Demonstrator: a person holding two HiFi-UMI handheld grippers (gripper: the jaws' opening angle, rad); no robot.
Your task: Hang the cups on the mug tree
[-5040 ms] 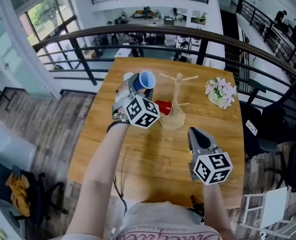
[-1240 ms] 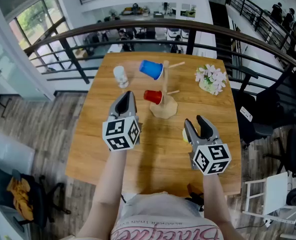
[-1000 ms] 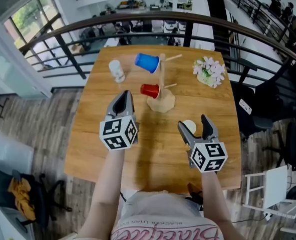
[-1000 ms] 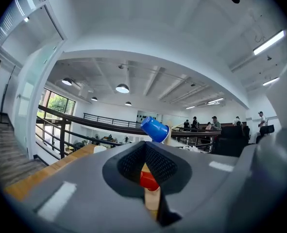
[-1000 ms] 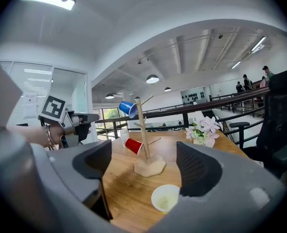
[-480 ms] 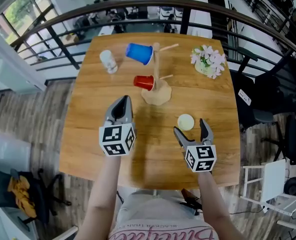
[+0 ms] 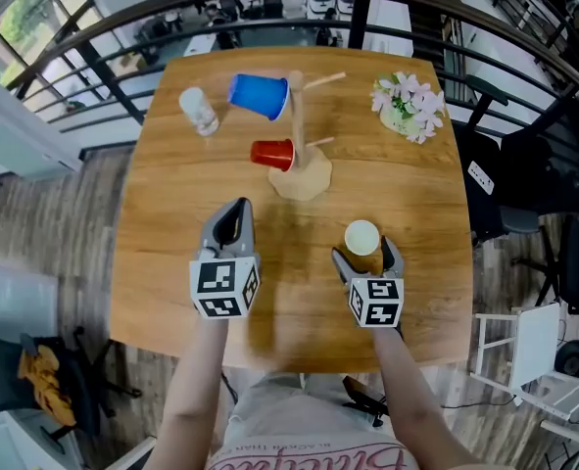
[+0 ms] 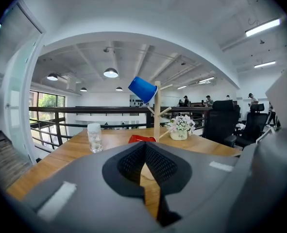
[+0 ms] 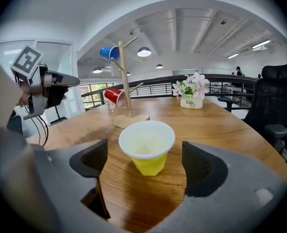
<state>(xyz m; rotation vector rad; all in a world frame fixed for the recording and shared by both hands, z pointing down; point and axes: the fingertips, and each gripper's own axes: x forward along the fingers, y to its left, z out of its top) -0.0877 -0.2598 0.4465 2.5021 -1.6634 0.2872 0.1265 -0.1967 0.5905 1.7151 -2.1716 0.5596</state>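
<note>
A: claw status?
B: left claw (image 7: 232, 218) is closed, jaws pressed together, nothing between them. It's held over the desk (image 7: 162, 213) on the near side of the mug tree (image 7: 296, 116), pointing towards it
A: and the right?
B: right claw (image 7: 364, 255) stands wide apart, jaws have just been opening. The yellow cup (image 7: 361, 235) is between them, upright on the desk, mouth up, white inside
A: gripped?
B: no. The right gripper view shows a gap on each side of the cup, pads clear of it. It sits on the wood by itself
A: where is it relative to the tree?
B: near-right of the tree's base (image 7: 301, 179) in the head view, close by but not touching
A: other cups?
B: blue cup (image 7: 258, 95) hangs on an upper peg, red cup (image 7: 271, 153) on a lower peg. Both are on the left of the trunk in the head view, mouths towards the trunk, bottoms pointing away. Two more pegs stick out to the right
A: rest of the desk?
B: clear glass (image 7: 199, 112) at the far left, near the blue cup but apart from it. Pot of pale pink flowers (image 7: 407, 106) at the far right corner, well away from both claws. Dark railing (image 7: 122, 29) runs behind the far edge
A: left claw visible from the right one?
B: yes, at the left edge of the right gripper view, marker cube on top
</note>
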